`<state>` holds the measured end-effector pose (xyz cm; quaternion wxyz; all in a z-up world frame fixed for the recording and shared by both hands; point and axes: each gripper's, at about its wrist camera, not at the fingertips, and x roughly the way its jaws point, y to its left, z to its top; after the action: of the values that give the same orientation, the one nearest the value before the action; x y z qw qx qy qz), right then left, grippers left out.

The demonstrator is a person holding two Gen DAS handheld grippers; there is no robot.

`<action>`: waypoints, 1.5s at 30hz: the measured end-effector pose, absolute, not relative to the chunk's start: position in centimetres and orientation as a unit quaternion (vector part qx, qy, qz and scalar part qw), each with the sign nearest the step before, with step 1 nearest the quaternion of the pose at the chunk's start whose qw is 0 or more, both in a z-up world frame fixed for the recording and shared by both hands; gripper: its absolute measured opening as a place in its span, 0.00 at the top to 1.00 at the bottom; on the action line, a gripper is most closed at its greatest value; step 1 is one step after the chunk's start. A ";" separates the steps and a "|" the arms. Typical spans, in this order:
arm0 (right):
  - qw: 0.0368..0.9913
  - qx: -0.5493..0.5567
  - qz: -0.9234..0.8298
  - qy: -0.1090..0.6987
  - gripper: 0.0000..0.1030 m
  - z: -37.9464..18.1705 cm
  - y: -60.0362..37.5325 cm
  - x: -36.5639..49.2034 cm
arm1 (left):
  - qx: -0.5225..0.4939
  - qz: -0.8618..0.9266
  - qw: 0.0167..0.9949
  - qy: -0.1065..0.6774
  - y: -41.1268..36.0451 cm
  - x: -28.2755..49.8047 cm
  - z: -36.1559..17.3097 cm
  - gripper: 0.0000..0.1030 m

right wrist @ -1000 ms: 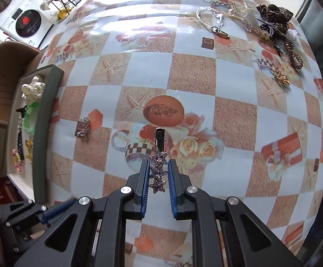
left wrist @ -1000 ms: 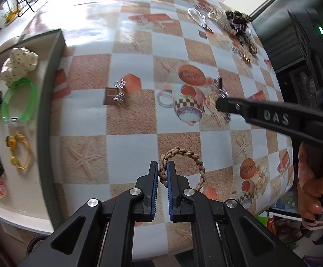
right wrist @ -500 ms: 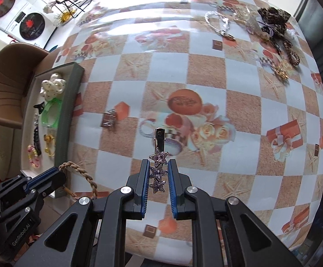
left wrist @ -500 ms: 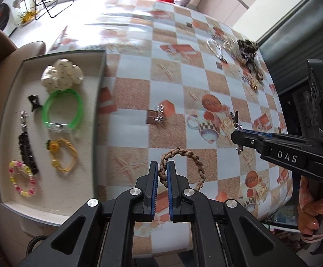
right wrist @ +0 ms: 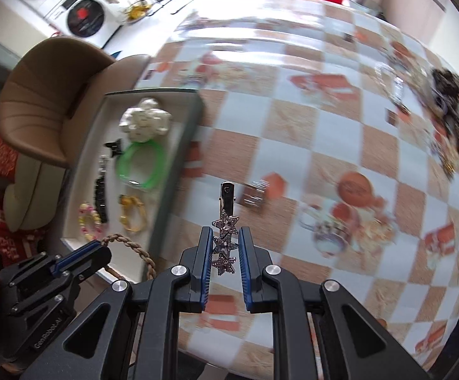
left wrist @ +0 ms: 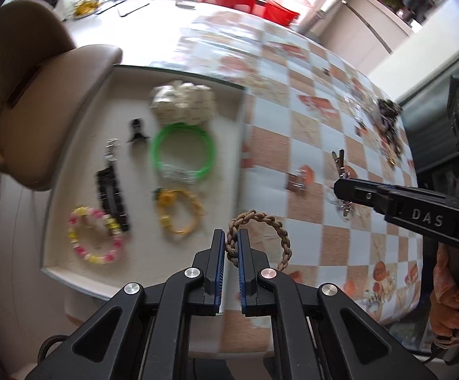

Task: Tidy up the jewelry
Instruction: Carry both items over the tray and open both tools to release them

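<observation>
- The left gripper (left wrist: 231, 247) pinches a braided brown rope bracelet (left wrist: 261, 234) by one side of its loop; the rest of the loop hangs free to the right of the fingers, above the tablecloth just beside the tray's near right corner.
- The right gripper (right wrist: 225, 251) is clamped on a star hair clip (right wrist: 226, 237), three sparkly stars in a row between the blue pads, the metal clip end sticking out forward past the fingertips.
- The clip is held in the air over the checked tablecloth (right wrist: 292, 120), just right of the tray's edge.
- The jewelry tray (left wrist: 96, 101) sits on the left side of the table, next to a tan chair (left wrist: 33, 72).
- In the tray lie a white spotted hair bow (left wrist: 183, 101), a green bangle (left wrist: 183, 153), a small black claw clip (left wrist: 136, 131), a black beaded strap (left wrist: 110, 196), a yellow bracelet (left wrist: 180, 212) and a pink-and-yellow bead bracelet (left wrist: 95, 240), all apart from one another except the bow and bangle, which touch.
- A small silver item (left wrist: 299, 182) lies alone on the cloth near the middle, too blurred to name.
- A heap of loose jewelry (left wrist: 384, 126) lies at the far right of the table, well apart from the tray.
</observation>
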<state>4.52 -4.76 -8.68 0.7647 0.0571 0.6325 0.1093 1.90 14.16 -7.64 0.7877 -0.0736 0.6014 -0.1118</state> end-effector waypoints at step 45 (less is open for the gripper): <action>0.665 0.002 0.242 0.707 0.82 -19.3 13.4 11.3 | -0.076 0.016 0.753 0.653 22.0 0.1 -16.9 0.89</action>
<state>11.30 13.40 -19.30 0.6646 0.0023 0.7069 0.2419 0.06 22.03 -16.87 0.7531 -0.0756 0.6534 0.0164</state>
